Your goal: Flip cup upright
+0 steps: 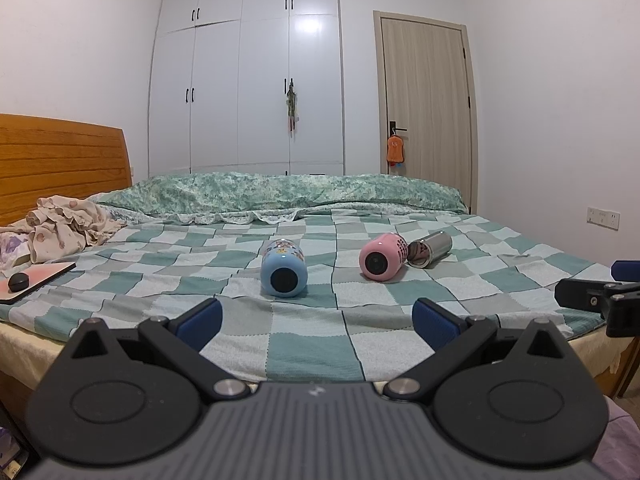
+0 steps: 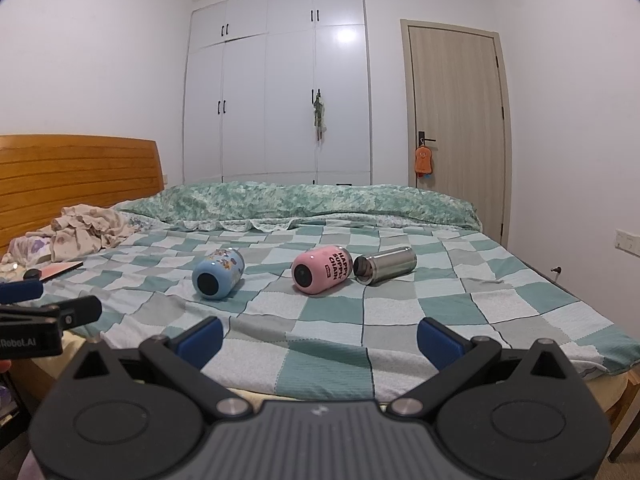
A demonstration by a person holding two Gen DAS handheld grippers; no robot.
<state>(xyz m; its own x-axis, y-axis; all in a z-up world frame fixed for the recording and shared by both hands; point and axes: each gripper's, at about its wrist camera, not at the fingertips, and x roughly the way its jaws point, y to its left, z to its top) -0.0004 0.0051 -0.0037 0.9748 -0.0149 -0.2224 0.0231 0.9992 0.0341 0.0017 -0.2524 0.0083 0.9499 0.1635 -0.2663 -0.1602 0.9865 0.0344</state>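
Observation:
Three cups lie on their sides on the checkered bed cover. A blue cartoon-print cup (image 1: 283, 268) (image 2: 218, 274) lies left, its base toward me. A pink cup (image 1: 383, 256) (image 2: 321, 269) with black lettering lies in the middle, touching or nearly touching a steel cup (image 1: 430, 249) (image 2: 385, 265) whose open mouth faces left. My left gripper (image 1: 318, 322) is open and empty at the bed's near edge, short of the blue cup. My right gripper (image 2: 320, 340) is open and empty, short of the pink cup. Each gripper shows at the other view's edge.
A wooden headboard (image 1: 60, 156) stands at the left. Crumpled cloth (image 1: 68, 228) and a flat board with a black round object (image 1: 19, 281) lie at the bed's left. A rolled green duvet (image 1: 304, 194) runs along the far side. White wardrobe and door stand behind.

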